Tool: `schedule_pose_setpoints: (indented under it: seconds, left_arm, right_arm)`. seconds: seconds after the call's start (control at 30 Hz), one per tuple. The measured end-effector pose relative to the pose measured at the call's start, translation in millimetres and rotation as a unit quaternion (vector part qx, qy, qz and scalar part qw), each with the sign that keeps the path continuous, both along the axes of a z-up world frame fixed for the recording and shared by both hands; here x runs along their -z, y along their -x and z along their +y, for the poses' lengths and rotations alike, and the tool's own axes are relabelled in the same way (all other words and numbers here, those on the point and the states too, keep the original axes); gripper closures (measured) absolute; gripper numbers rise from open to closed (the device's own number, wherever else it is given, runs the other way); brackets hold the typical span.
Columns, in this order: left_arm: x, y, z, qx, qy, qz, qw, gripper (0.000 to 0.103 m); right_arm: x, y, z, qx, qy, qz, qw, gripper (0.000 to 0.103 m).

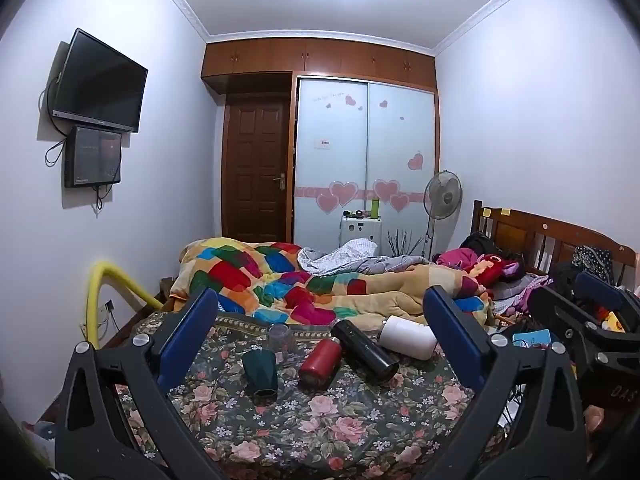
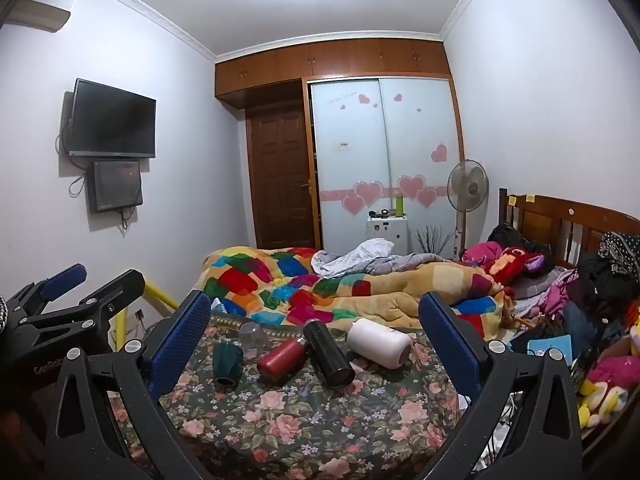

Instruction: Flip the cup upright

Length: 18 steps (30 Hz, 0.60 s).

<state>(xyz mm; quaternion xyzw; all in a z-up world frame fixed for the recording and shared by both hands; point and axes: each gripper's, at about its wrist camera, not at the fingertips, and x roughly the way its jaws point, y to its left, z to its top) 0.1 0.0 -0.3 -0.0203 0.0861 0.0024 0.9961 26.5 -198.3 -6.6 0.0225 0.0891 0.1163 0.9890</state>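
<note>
Several drinking vessels lie on the floral bed sheet. A dark green faceted cup stands upside down; it also shows in the right wrist view. A clear glass sits behind it, mouth down. A red bottle, a black flask and a white cup lie on their sides. My left gripper is open and empty, held above them. My right gripper is open and empty too.
A rumpled patchwork blanket lies behind the vessels. Clothes and toys pile up at the right by the wooden headboard. A yellow rail stands at the bed's left edge. Each gripper shows in the other's view.
</note>
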Motion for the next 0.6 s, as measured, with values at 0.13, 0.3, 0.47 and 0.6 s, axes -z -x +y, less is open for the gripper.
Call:
schedule_pose_setpoints:
  seconds: [0.13, 0.3, 0.47, 0.6]
  left_arm:
    - [0.2, -0.5, 0.0, 0.001, 0.003, 0.000, 1.0000, 0.000]
    - [-3.2, -0.1, -2.1, 0.002, 0.005, 0.000, 1.0000, 0.000]
    - [-2.8, 2.6, -4.6, 0.001, -0.006, -0.005, 1.0000, 0.000]
    - [-2.6, 3.5, -5.1, 0.004, -0.005, -0.004, 1.0000, 0.000]
  right_arm:
    - [-0.1, 0.3, 0.4, -0.001, 0.000, 0.003, 1.000, 0.000]
    - [-5.0, -0.3, 5.0, -0.001, 0.004, 0.003, 1.000, 0.000]
    - [-6.0, -0.9, 0.1, -0.001, 0.002, 0.003, 1.000, 0.000]
    - [-2.4, 1.6, 0.5, -0.001, 0.005, 0.002, 1.000, 0.000]
